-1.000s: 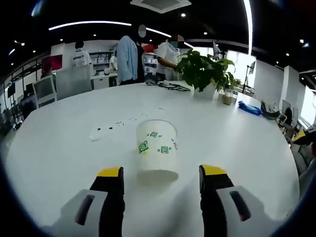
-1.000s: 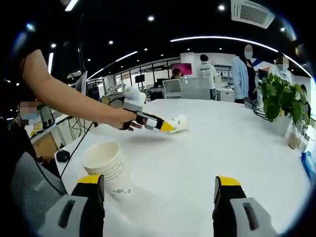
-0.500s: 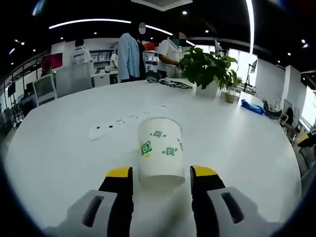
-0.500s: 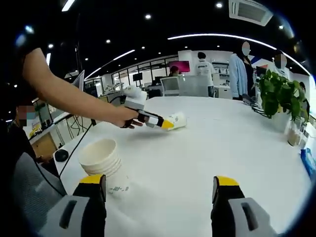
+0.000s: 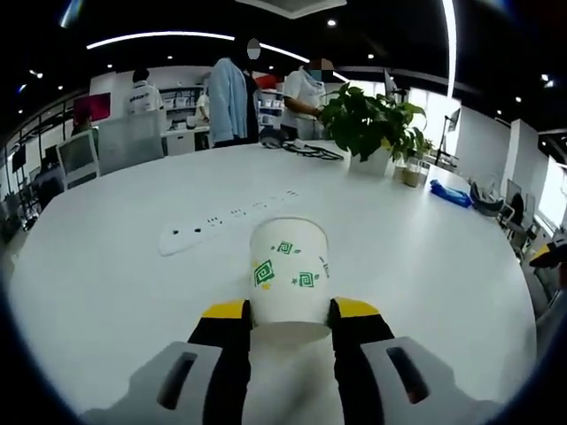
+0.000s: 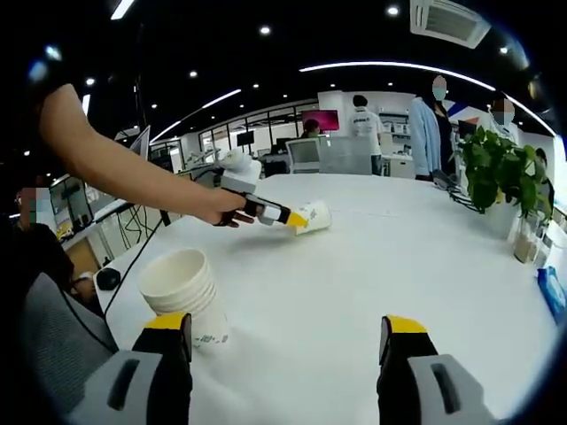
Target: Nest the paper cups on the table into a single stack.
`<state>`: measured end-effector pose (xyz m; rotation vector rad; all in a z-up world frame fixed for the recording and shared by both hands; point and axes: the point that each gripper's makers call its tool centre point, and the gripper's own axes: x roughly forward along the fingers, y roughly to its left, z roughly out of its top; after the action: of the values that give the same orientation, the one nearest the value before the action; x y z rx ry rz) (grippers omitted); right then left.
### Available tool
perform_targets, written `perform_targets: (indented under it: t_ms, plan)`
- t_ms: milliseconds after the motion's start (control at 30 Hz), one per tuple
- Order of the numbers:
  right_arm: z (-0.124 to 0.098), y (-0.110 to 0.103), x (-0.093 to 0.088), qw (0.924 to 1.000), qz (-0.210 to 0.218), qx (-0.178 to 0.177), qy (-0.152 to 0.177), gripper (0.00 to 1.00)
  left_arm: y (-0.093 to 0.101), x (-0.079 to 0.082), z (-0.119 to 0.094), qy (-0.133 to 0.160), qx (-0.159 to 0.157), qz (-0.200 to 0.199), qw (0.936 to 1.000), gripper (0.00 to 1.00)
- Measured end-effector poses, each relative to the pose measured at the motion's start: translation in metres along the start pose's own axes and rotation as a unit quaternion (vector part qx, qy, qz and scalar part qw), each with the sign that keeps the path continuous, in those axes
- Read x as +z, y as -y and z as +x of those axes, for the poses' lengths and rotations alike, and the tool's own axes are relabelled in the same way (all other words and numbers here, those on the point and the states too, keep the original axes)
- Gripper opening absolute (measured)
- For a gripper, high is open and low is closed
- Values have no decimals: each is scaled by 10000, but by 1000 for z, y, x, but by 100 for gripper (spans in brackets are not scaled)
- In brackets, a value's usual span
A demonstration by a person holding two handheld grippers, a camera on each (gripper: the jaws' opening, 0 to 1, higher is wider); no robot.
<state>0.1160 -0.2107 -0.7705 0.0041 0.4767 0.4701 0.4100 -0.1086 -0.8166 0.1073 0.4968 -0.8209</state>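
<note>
Bright ceiling strip lights (image 5: 159, 38) glare on the white table (image 5: 106, 274); fisheye bends edges; background people soft.

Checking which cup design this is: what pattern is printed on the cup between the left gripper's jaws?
Green square-spiral motifs on the white cup, clearest in the left gripper view.

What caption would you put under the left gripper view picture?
Left gripper closed on a lying paper cup with green squares, on a white table.

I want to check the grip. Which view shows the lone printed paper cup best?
The left gripper view: the paper cup sits large and close between the left tongs. The right gripper view shows it small and far off.
</note>
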Motion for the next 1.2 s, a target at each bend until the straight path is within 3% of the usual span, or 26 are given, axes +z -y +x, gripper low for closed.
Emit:
perform_targets:
  t_ms: [533, 1200]
  plan:
    - [-10, -8, 15, 9997, -80, 97, 204, 87, 13, 23, -47, 147, -4, 273, 9995, 34]
    - [-24, -23, 54, 9973, 6, 362, 636, 84, 60, 33, -128, 393, -16, 341, 9986, 34]
